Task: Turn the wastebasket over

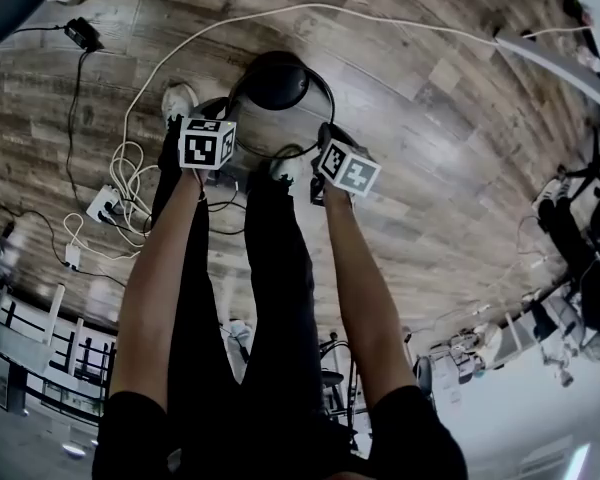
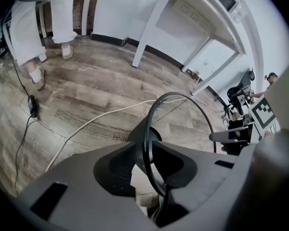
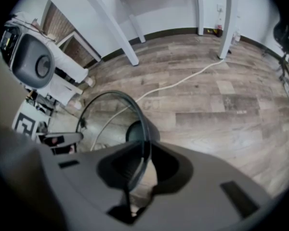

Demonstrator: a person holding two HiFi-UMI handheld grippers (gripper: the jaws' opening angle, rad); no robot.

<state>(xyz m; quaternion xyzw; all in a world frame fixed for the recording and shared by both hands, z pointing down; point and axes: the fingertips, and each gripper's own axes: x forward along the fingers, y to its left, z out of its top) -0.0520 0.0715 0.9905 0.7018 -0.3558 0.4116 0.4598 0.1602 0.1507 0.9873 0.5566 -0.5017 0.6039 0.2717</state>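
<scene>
No brand or label to be read on the black wire-mesh wastebasket. Only writing anywhere is a faint dark floor print beside the basket, cut off by it and too unclear to spell out. Black-and-white square patterns on the left marker cube and right marker cube, no words.

Wastebasket mouth-up over the grey-brown wood-plank floor, between the two forearms and just ahead of the white shoes. Contact of base with floor not visible.

Left gripper: jaws apart, released, with the thin round rim running between them and the pads clear of it on both sides. Right gripper: likewise slack, with the rim threaded through a narrower gap on the opposite side.

Seen from the head view alone: bare forearms, black trousers, long white cable and white power strip with coiled leads.

Left gripper view alone: legs of a standing person in white.

Right gripper view alone: grey padded chair back.

Common to both gripper views: slanted white table legs and the opposite gripper's marker cube at the frame edge.
</scene>
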